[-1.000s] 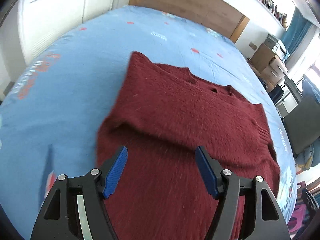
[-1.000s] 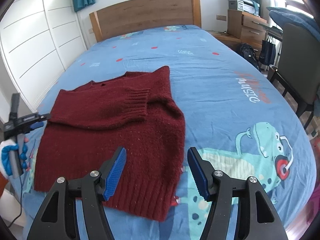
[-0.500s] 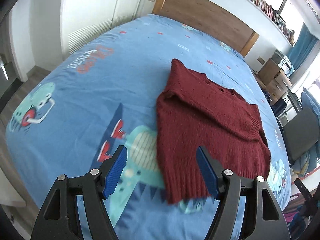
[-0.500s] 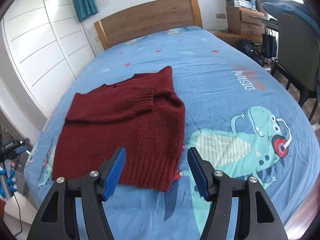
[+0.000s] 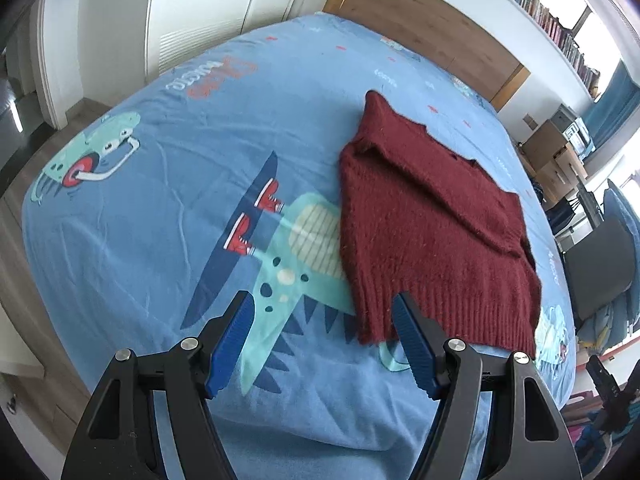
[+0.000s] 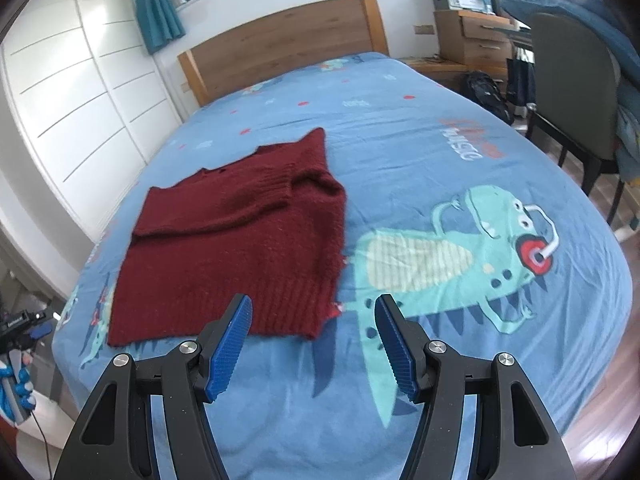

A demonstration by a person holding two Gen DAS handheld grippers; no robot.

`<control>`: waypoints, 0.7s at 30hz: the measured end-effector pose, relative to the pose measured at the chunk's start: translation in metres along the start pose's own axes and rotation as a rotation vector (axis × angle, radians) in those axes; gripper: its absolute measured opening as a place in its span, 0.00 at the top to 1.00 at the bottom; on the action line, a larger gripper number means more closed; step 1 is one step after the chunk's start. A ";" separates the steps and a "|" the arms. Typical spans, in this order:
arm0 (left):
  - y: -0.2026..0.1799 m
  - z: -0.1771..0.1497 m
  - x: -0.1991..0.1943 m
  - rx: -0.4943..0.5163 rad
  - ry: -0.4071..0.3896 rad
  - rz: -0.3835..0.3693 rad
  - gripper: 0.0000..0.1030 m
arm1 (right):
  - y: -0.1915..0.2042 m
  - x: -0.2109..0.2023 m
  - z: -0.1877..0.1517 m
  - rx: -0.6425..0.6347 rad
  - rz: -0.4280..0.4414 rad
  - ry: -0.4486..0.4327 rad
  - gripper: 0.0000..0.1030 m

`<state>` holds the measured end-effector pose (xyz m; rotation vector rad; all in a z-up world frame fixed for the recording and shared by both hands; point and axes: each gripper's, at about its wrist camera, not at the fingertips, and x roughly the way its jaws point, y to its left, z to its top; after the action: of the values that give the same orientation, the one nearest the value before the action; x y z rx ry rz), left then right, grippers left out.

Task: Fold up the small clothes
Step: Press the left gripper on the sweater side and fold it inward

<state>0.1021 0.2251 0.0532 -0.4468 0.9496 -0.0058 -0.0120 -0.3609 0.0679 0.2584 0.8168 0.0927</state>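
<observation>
A dark red knitted sweater [image 5: 432, 224] lies flat on the blue dinosaur-print bed, its sleeves folded across the body. In the right wrist view the sweater [image 6: 236, 244] lies left of centre, ribbed hem nearest me. My left gripper [image 5: 324, 340] is open and empty, held above the bed's foot edge, its right finger just before the hem's near corner. My right gripper [image 6: 314, 340] is open and empty, back from the hem's right corner.
The bed [image 6: 460, 152] has a wooden headboard [image 6: 288, 44] at the far end. White wardrobe doors [image 6: 72, 112] stand on one side. A dark chair [image 6: 576, 92] and a wooden drawer unit [image 6: 468, 36] stand on the other. Wooden floor lies around the bed.
Both grippers have pulled back from over the sweater toward the foot of the bed, staying open. The sweater now lies farther away in both views and has not moved.
</observation>
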 end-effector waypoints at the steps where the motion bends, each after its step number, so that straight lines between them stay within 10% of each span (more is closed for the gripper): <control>1: 0.000 -0.001 0.005 -0.003 0.007 -0.001 0.36 | -0.002 0.005 -0.001 -0.001 -0.010 0.013 0.36; 21: -0.022 0.008 0.111 0.000 0.165 -0.080 0.36 | 0.005 0.138 0.005 -0.005 0.025 0.239 0.36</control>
<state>0.1784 0.1861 -0.0219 -0.4895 1.0928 -0.1165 0.0862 -0.3317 -0.0252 0.2560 1.0506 0.1510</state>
